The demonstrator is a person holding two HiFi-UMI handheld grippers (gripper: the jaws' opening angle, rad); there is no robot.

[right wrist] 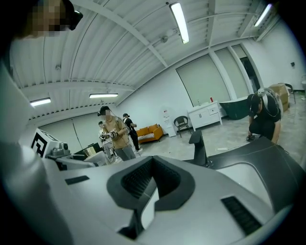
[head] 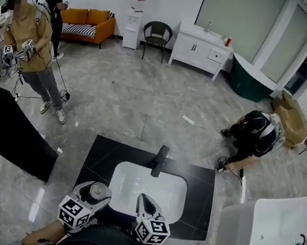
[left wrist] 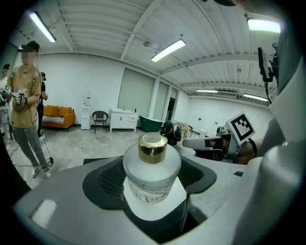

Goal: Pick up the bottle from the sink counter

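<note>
A white frosted bottle (left wrist: 152, 174) with a gold cap (left wrist: 152, 146) stands upright between the dark pads of my left gripper (left wrist: 153, 184), which is shut on it. In the head view the bottle (head: 97, 191) is held at the front left of the black sink counter (head: 97, 159), beside the white basin (head: 132, 185). My right gripper (head: 145, 202) hovers over the basin's front edge, shut, with nothing between its pads (right wrist: 143, 184). The two grippers are side by side, a little apart.
A black faucet (head: 160, 160) rises behind the basin. A white tub (head: 266, 230) stands at the right and a black panel (head: 9, 132) at the left. One person (head: 254, 137) crouches on the floor beyond the counter; another person (head: 31, 44) stands at the far left.
</note>
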